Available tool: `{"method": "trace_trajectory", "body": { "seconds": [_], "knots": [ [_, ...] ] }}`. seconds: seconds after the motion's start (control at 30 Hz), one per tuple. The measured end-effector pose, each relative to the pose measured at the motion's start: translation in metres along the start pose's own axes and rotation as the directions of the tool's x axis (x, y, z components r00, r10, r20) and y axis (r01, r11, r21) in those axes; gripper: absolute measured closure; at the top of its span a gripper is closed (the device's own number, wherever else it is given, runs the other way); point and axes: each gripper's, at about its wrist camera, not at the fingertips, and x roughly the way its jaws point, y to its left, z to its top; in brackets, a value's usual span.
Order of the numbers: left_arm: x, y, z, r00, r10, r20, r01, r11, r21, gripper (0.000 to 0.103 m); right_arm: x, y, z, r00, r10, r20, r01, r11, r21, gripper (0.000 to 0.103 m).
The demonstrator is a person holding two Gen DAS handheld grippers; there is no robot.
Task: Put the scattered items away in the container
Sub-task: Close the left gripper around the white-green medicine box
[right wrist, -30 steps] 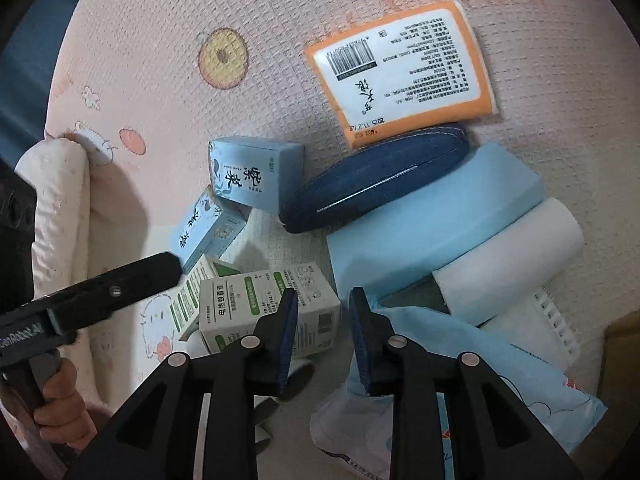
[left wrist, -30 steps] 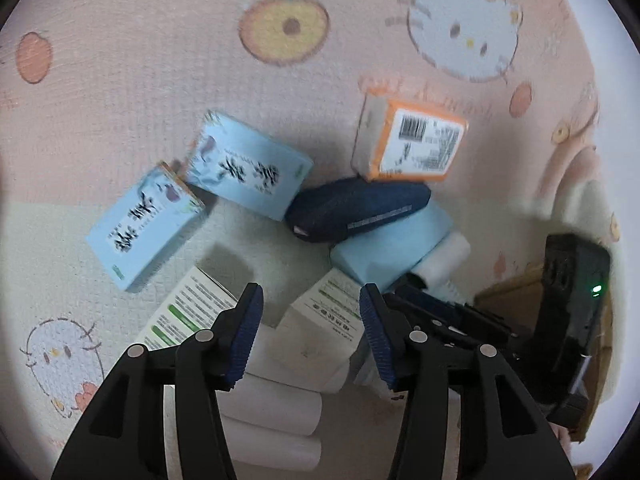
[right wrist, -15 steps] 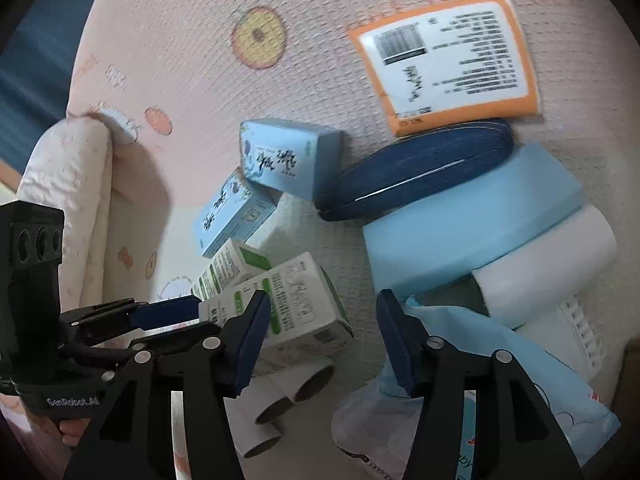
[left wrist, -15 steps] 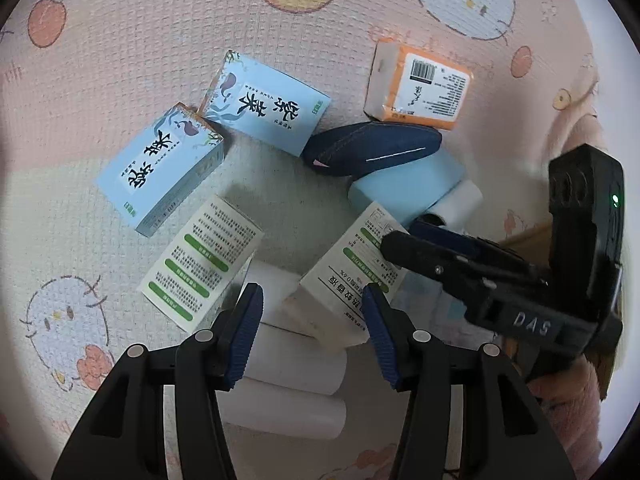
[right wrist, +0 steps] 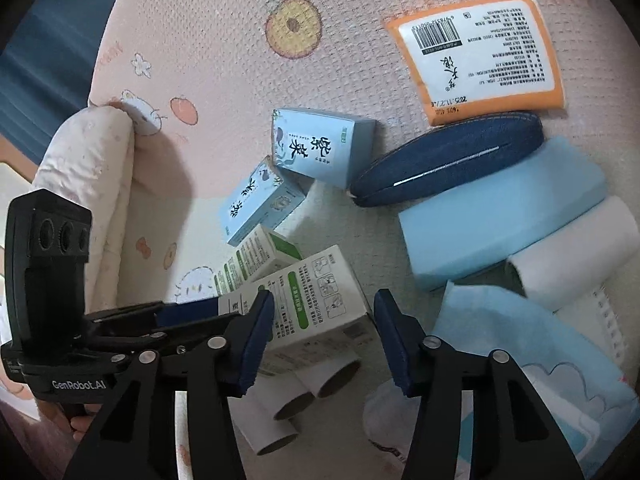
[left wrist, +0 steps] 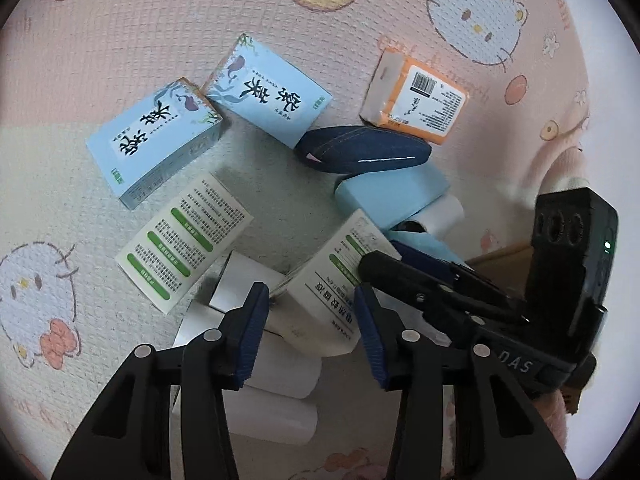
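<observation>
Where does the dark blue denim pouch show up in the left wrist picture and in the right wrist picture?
Left wrist view: the denim pouch lies right of centre in the upper half, just below the orange packet.
Right wrist view: the denim pouch lies right of centre, slanting up to the right, again just under the orange packet.
Shared landmark: the orange packet with its barcode label, bordering the pouch in both views.

Waffle-textured cloth mat [left wrist: 160,40]; matt cardboard boxes [left wrist: 156,142]; stitched denim case [left wrist: 362,154].
</observation>
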Motion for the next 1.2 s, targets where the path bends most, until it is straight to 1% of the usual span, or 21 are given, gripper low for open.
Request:
{"method": "trace_trajectory", "body": {
  "seconds": [0.07, 0.13, 0.2, 0.23, 0.27, 0.3, 0.33, 0.37, 0.4, 0.43, 0.53, 0.6, 0.63, 0.77, 0.8, 0.83, 0.9, 0.93, 1.03, 1.1, 1.2],
  "knots": [
    [-0.001, 0.001, -0.003, 1.0, -0.004, 0.0, 0.004, 1.0, -0.001, 0.054, -0.005, 0.004, -0.002, 1.0, 0.002, 0.011, -0.002, 1.0, 0.001, 0.057],
    [-0.003, 0.006, -0.006, 1.0, -0.016, -0.001, 0.016, 0.999, -0.027, 0.054, -0.012, 0.008, -0.005, 1.0, 0.005, 0.026, -0.005, 1.0, -0.006, 0.058],
    [-0.004, 0.009, -0.009, 1.0, -0.028, 0.0, 0.028, 0.998, -0.049, 0.055, -0.022, 0.014, -0.009, 0.998, 0.017, 0.06, -0.016, 1.0, -0.014, 0.06],
    [-0.005, 0.01, -0.01, 0.999, -0.047, 0.003, 0.047, 0.997, -0.06, 0.061, -0.025, 0.016, -0.011, 0.997, 0.028, 0.068, -0.026, 0.999, -0.023, 0.064],
    [-0.005, 0.011, -0.011, 0.997, -0.076, 0.001, 0.076, 0.994, -0.073, 0.065, -0.027, 0.018, -0.014, 0.996, 0.065, 0.065, -0.064, 0.998, -0.021, 0.07],
    [-0.002, 0.011, -0.011, 0.993, -0.114, -0.014, 0.112, 0.989, -0.094, 0.067, -0.028, 0.02, -0.016, 0.992, 0.118, 0.047, -0.118, 0.993, -0.005, 0.075],
    [0.003, 0.01, -0.011, 0.989, -0.141, -0.039, 0.135, 0.984, -0.12, 0.068, -0.026, 0.023, -0.019, 0.992, 0.121, 0.04, -0.121, 0.993, 0.0, 0.077],
    [0.006, 0.009, -0.012, 0.987, -0.154, -0.047, 0.146, 0.98, -0.135, 0.068, -0.029, 0.027, -0.021, 0.996, 0.075, 0.055, -0.074, 0.997, -0.02, 0.077],
    [0.008, 0.008, -0.012, 0.987, -0.155, -0.051, 0.146, 0.978, -0.149, 0.068, -0.031, 0.033, -0.023, 0.998, 0.005, 0.064, 0.0, 0.998, -0.065, 0.077],
    [0.008, 0.006, -0.012, 0.989, -0.144, -0.046, 0.135, 0.98, -0.148, 0.068, -0.034, 0.035, -0.024, 0.997, -0.036, 0.068, 0.042, 0.995, -0.088, 0.077],
    [0.006, -0.003, -0.011, 0.996, -0.079, -0.036, 0.075, 0.993, -0.086, 0.063, -0.038, 0.025, -0.023, 0.997, -0.062, 0.043, 0.065, 0.996, -0.068, 0.077],
    [0.005, -0.012, -0.013, 0.999, -0.022, -0.03, 0.022, 1.0, -0.022, 0.06, -0.04, 0.014, -0.021, 0.993, -0.107, 0.058, 0.11, 0.992, -0.053, 0.077],
    [0.005, -0.014, -0.013, 1.0, -0.006, -0.024, 0.005, 1.0, -0.007, 0.059, -0.042, 0.008, -0.018, 0.992, -0.112, 0.061, 0.115, 0.993, -0.04, 0.077],
    [0.003, -0.018, -0.015, 0.999, 0.03, -0.022, -0.03, 0.999, 0.025, 0.059, -0.039, -0.015, -0.008, 0.999, -0.027, 0.029, 0.026, 0.999, 0.024, 0.076],
    [0.002, -0.018, -0.015, 0.999, 0.037, -0.021, -0.036, 0.999, 0.036, 0.059, -0.035, -0.017, -0.006, 1.0, -0.016, 0.014, 0.016, 1.0, 0.019, 0.073],
    [0.002, -0.018, -0.016, 0.999, 0.041, -0.021, -0.04, 0.998, 0.043, 0.058, -0.032, -0.018, -0.005, 1.0, -0.01, 0.003, 0.01, 1.0, 0.005, 0.067],
    [0.001, -0.015, -0.017, 0.999, 0.039, -0.028, -0.037, 0.999, 0.038, 0.055, -0.023, -0.017, -0.003, 0.999, -0.024, -0.025, 0.023, 0.999, -0.034, 0.057],
    [0.001, -0.013, -0.018, 0.999, 0.037, -0.03, -0.036, 0.999, 0.033, 0.053, -0.019, -0.016, -0.002, 0.999, -0.031, -0.034, 0.029, 0.998, -0.052, 0.056],
    [0.0, -0.008, -0.021, 0.999, 0.022, -0.039, -0.022, 1.0, 0.01, 0.052, -0.014, -0.01, -0.004, 0.999, 0.005, -0.05, -0.01, 0.995, -0.097, 0.056],
    [-0.001, -0.004, -0.023, 0.999, 0.014, -0.051, -0.015, 0.999, -0.029, 0.052, -0.014, -0.003, -0.008, 0.999, 0.014, -0.053, -0.021, 0.991, -0.129, 0.056],
    [-0.002, 0.003, -0.027, 0.997, 0.007, -0.075, -0.016, 0.993, -0.12, 0.052, -0.017, 0.006, -0.015, 0.999, -0.015, -0.035, 0.01, 0.989, -0.151, 0.056]
  ]
}}
